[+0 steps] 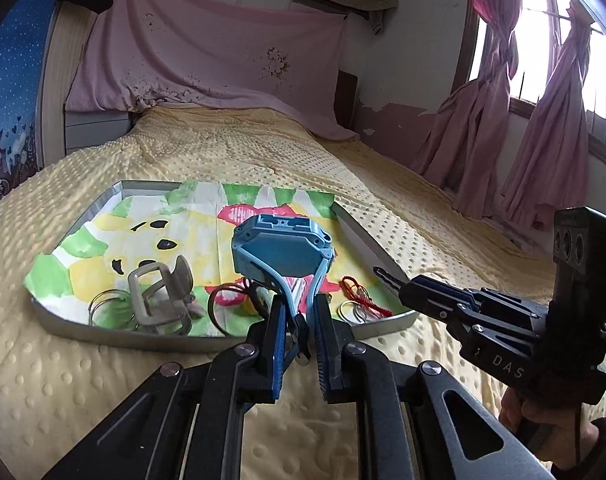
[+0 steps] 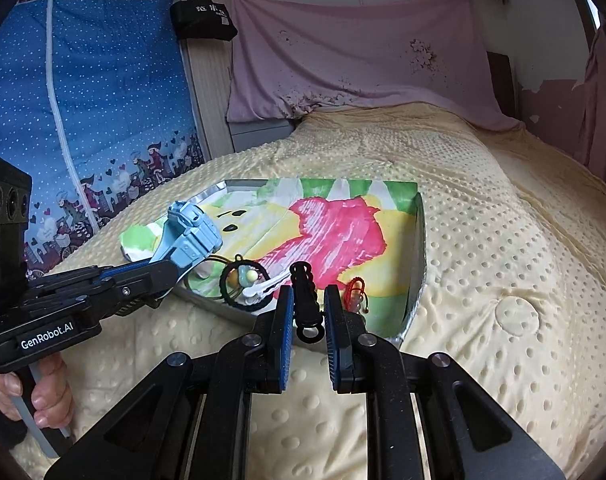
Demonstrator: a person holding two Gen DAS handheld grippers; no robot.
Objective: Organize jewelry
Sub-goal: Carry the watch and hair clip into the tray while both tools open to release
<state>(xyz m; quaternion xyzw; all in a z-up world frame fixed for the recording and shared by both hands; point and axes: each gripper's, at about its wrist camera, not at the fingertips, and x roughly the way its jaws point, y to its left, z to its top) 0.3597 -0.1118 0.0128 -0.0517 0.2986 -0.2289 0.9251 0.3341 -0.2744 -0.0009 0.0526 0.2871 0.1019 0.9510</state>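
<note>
The left gripper (image 1: 299, 320) was clenched on the strap of a blue watch (image 1: 282, 250), the blue pads pinching the light-blue band low down while the watch case stood tilted above the fingertips, lifted over the near edge of the tray (image 1: 367, 236). In the right wrist view the same watch (image 2: 191, 236) sat at about 10 o'clock, poking up from the left gripper (image 2: 171, 270), whose handle was wrapped by a hand (image 2: 43, 396) at 8 o'clock.

The right gripper (image 2: 309, 312) was closed on a black beaded piece (image 2: 306, 300), a knobbly bar with a ring at its near end, held upright between the pads just in front of the tray's near rim. From the left wrist view the right gripper (image 1: 387, 278) reached in from 3 o'clock, the black piece's tip showing at its nose.

Inside the metal tray, lined with a painted green, yellow and pink sheet (image 2: 335, 232), lay a grey hair claw (image 1: 163, 296) at 9 o'clock beside thin metal bangles (image 1: 111, 306), a black hair tie with a pale charm (image 2: 243, 280), and a red cord bracelet (image 1: 363, 296) at 3 o'clock of the left jaws. The tray rested on a yellow dotted blanket (image 1: 263, 152) covering the bed.
</note>
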